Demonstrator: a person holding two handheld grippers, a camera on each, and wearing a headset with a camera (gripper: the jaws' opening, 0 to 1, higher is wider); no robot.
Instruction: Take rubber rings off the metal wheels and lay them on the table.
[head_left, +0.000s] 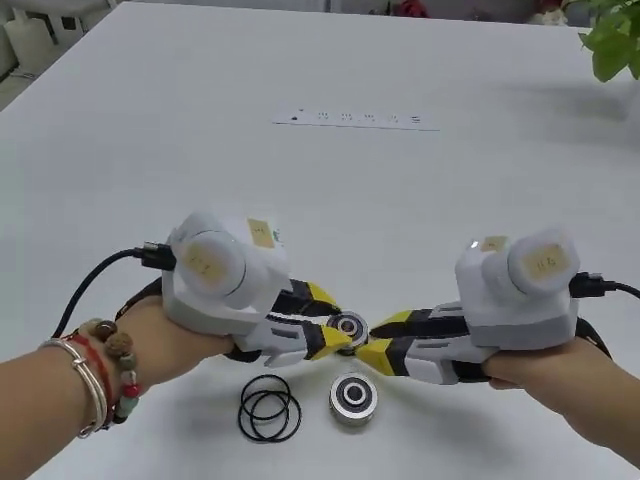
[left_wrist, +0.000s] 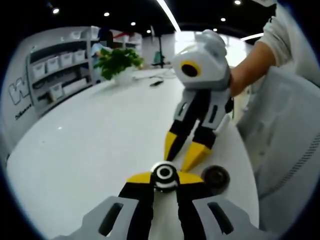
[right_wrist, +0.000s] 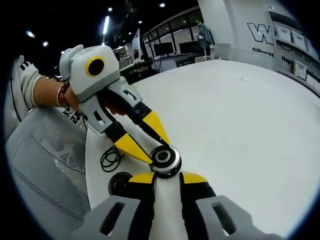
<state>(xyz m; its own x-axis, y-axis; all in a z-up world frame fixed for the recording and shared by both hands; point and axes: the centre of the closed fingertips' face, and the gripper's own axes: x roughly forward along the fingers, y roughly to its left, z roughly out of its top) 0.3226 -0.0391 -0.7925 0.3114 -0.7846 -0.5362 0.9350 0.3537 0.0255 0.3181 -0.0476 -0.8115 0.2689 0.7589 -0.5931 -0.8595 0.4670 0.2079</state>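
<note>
- The wheel (head_left: 348, 326) is up off the white desk (head_left: 200, 150), in the middle between the two tongs. It is a small round metal wheel with a dark ring around a shiny middle.
- The left tongs (head_left: 337, 324) come at the wheel from the left. Their yellow tips are closed on the wheel, one tip on each side of its rim.
- The right tongs (head_left: 373, 337) come at the wheel from the right. Their yellow tips are a little apart and sit right at the wheel's edge. I cannot tell if they are squeezing it or just touching it.
- The left hand (head_left: 175, 345) holds the left tongs, left of the wheel. It has bead bracelets (head_left: 100, 375) on the wrist.
- The right hand (head_left: 560, 385) holds the right tongs, right of the wheel.
- A second wheel (head_left: 353, 396) lies flat on the desk, just below the held wheel, closer to the person.
- A few thin black rubber rings (head_left: 269, 408) lie on the desk in a small overlapping pile. They are below the held wheel and a bit to its left, just beside the second wheel.
- A white power strip (head_left: 355, 118) lies on the desk well beyond the wheel.
- A green plant (head_left: 612, 40) is far beyond the wheel, off to the right.
</note>
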